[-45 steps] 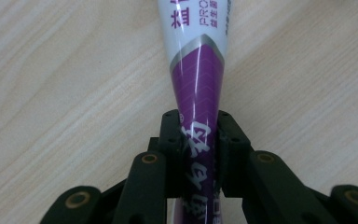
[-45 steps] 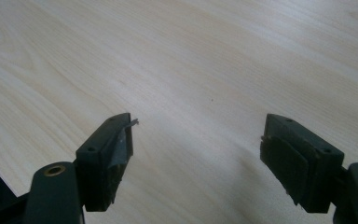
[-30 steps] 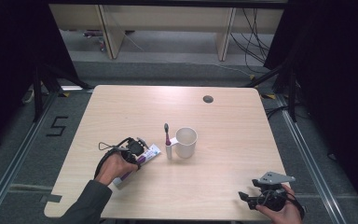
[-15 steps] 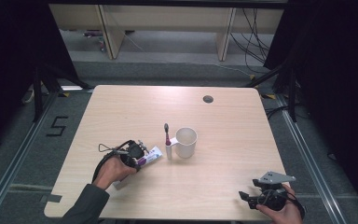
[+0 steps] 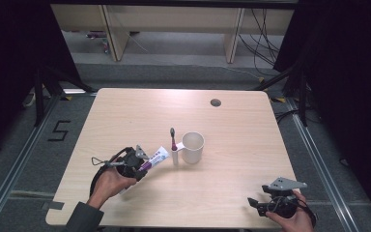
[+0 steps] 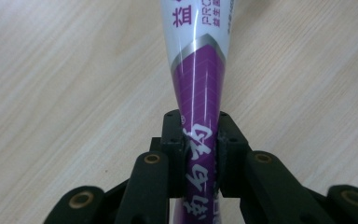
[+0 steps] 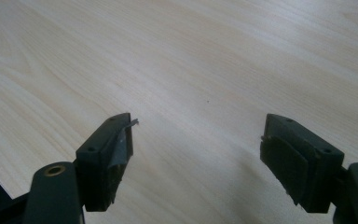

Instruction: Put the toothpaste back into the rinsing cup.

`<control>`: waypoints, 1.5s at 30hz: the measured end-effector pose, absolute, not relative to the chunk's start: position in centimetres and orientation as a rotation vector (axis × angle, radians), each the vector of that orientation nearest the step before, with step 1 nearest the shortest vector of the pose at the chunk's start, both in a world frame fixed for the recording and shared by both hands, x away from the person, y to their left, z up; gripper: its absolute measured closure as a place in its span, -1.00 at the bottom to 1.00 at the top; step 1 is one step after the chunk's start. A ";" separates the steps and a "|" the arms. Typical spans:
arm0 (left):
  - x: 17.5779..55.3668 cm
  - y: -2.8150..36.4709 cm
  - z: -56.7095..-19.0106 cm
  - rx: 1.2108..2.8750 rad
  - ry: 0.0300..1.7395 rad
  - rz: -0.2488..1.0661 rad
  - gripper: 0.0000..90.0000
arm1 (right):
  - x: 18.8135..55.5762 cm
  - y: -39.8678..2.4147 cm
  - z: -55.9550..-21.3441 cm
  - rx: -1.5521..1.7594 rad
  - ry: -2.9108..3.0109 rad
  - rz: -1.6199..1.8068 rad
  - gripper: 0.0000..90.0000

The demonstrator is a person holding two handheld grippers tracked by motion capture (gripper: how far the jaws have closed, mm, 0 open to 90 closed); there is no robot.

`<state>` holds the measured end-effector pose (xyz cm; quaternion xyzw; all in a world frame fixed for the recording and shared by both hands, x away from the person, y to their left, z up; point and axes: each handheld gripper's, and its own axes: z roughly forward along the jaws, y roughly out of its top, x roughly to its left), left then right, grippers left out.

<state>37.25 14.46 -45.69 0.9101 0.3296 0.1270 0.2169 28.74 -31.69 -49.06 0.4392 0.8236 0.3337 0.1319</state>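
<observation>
A white and purple toothpaste tube (image 5: 154,158) is clamped in my left gripper (image 5: 142,166) at the table's front left. In the left gripper view both pads press the tube's (image 6: 199,93) purple end, and its white part points away over the wood. A white mug (image 5: 192,147) stands near the table's middle, with a small white holder (image 5: 175,155) carrying an upright toothbrush (image 5: 173,137) against its left side. The tube's far end lies just left of that holder. My right gripper (image 5: 255,203) rests at the front right corner, its jaws wide apart with bare tabletop between them (image 7: 196,140).
The light wooden table (image 5: 125,111) has a round cable hole (image 5: 215,102) near its back right. Dark floor, metal rails and a wooden cabinet lie beyond the far edge. A cable loop (image 5: 99,162) trails from the left gripper.
My left hand has shifted a little toward the table's front and lifted slightly, carrying the tube with it. The right hand, mug and toothbrush have stayed put.
</observation>
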 end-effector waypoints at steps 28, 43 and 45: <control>31.2 9.4 -45.0 2.096 0.756 0.354 0.70 | 28.8 -31.6 -49.1 1.259 2.391 0.986 -0.42; 34.9 2.4 -42.5 1.977 0.679 0.403 0.70 | 28.9 -31.9 -49.1 1.250 2.401 0.995 -0.42; 35.0 2.2 -42.3 1.970 0.690 0.418 0.70 | 28.8 -31.8 -49.1 1.270 2.397 0.987 -0.42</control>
